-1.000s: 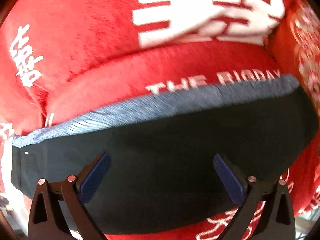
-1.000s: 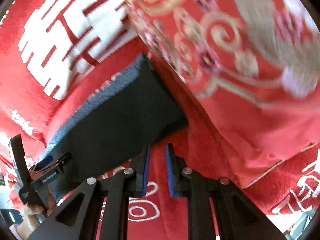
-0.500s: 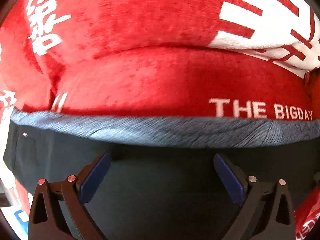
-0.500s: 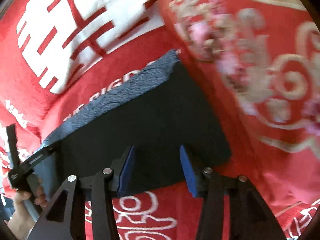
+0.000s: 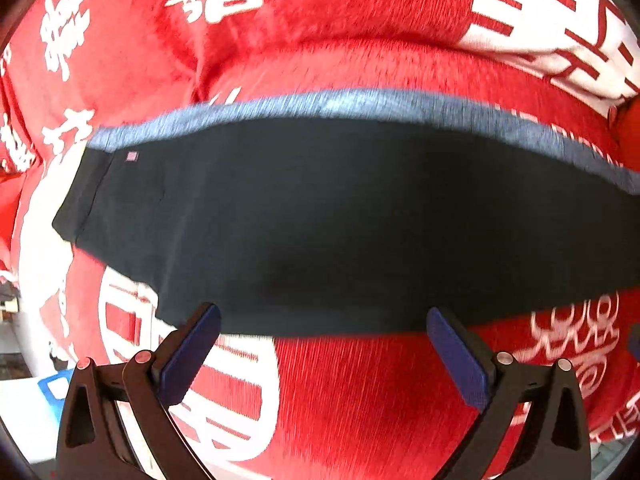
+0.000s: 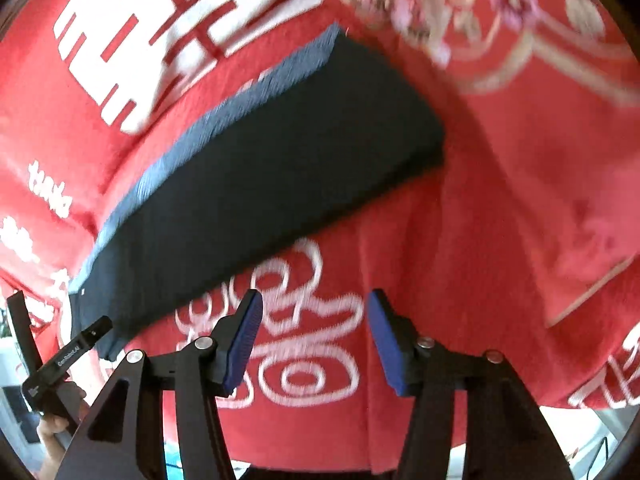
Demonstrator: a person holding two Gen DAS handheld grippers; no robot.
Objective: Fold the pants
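We've got the pants [image 5: 340, 220] lying as a long dark folded strip on the red blanket [image 5: 360, 400], w/ nothing pinched. Left hand-held gripper [image 5: 324, 356] spread wide; right hand-held gripper [image 6: 314, 340] opening, empty. Next we'd grab both corners evenly, keep edges aligned.

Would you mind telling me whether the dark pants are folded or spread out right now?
Folded: the pants lie as a compact dark rectangle on the red blanket, with straight edges and a grey band along one long side.
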